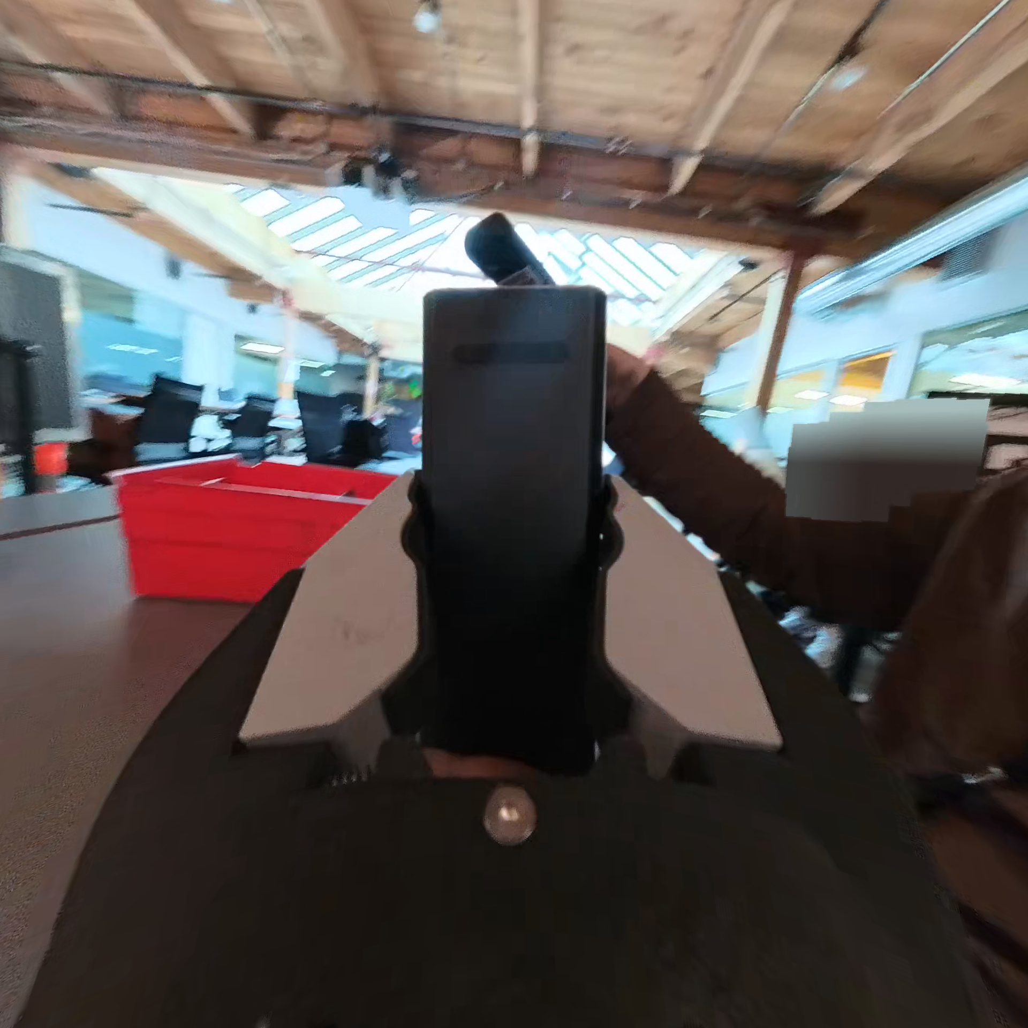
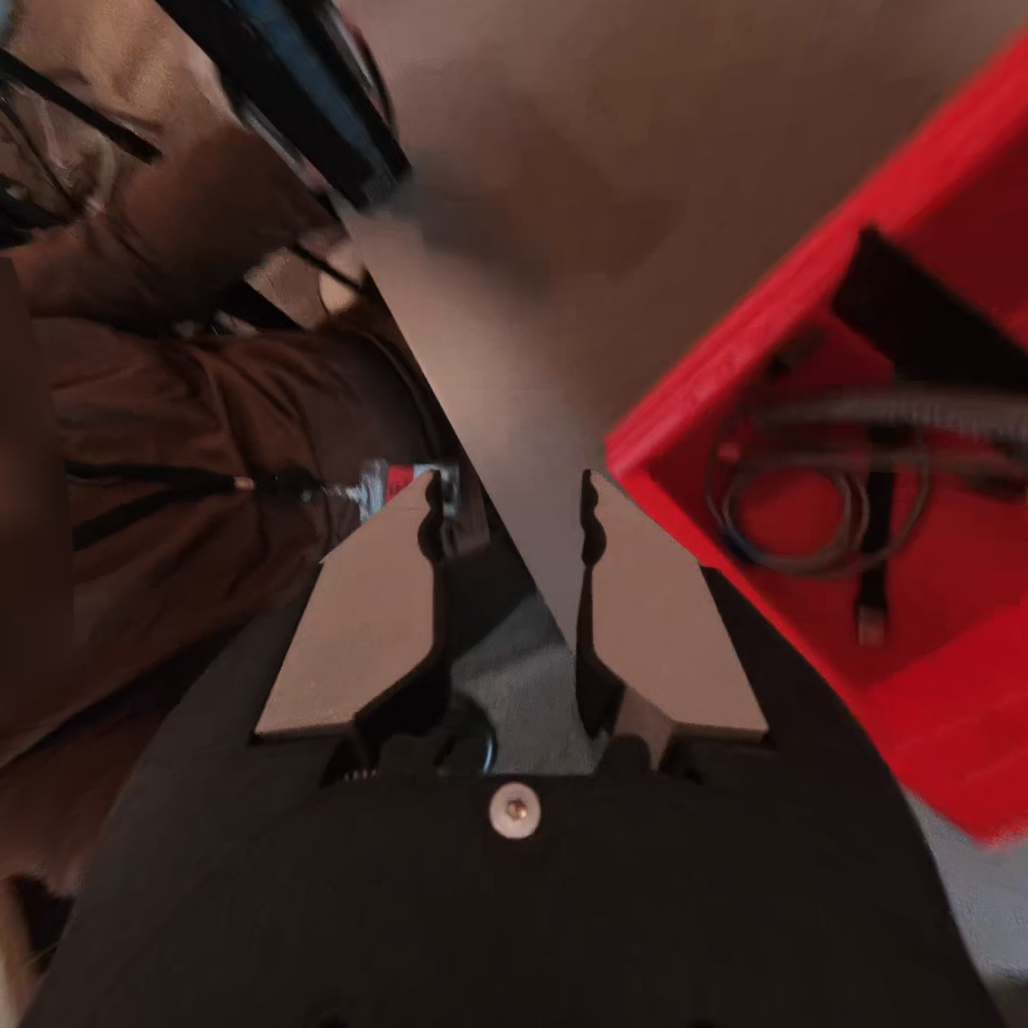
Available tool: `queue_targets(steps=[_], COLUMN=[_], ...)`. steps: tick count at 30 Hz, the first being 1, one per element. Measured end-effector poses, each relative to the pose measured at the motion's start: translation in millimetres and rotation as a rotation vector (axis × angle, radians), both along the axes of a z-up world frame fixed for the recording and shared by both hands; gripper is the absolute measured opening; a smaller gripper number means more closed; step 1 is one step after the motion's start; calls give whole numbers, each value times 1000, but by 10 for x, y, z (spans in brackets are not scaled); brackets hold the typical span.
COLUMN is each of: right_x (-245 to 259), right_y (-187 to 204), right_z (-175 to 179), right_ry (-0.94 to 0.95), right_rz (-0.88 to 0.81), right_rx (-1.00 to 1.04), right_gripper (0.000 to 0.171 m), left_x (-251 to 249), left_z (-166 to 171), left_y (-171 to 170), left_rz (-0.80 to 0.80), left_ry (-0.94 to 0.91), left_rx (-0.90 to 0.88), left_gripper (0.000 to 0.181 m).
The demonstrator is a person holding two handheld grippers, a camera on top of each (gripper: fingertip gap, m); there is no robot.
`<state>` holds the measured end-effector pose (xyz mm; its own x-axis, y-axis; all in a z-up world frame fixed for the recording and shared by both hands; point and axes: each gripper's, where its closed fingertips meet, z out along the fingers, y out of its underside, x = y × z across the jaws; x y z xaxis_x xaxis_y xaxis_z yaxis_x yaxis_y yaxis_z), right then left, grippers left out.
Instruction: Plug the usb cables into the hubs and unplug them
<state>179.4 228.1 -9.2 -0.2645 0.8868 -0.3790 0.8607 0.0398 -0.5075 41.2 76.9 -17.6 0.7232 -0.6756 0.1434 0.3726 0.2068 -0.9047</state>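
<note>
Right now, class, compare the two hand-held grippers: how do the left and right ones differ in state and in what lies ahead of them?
The left hand-held gripper is shut on a black USB hub; the right hand-held gripper is open and holds nothing. The left one points up towards a wooden ceiling; the right one points down at the table, beside a red bin of cables. Both have the same black body with pale fingers.
</note>
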Motion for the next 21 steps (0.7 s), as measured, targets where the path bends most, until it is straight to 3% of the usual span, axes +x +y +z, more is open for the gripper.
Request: queue_targets(steps=[3, 5, 9, 12, 16, 18, 19, 21], right_x=[-212, -387, -838, -1181, -1442, -1447, -1436, -1462], right_y=[-695, -1062, -1602, -1671, -1634, -1692, -1743, -1734], right_z=[178, 24, -357, -611, -615, -652, -662, -710], right_ry=[236, 321, 479, 547, 629, 653, 660, 677], right_rz=[147, 203, 226, 175, 109, 162, 187, 180], right_rx=[-72, -19, 2, 64, -10, -71, -119, -124], right_gripper=[71, 85, 83, 86, 94, 87, 73, 72], left_x=[44, 51, 20, 67, 198, 245, 243, 219], left_z=[189, 296, 356, 283, 214, 195, 179, 125], left_y=[-84, -119, 2, 136, 160, 142, 148, 183], left_rz=[-100, -163, -142, -103, -115, -144, -152, -157], left_ry=[-113, -188, -247, -205, -120, -95, -96, -99], left_rx=[74, 117, 116, 59, 41, 48, 43, 19], left_gripper=[62, 62, 62, 62, 62, 62, 62, 62])
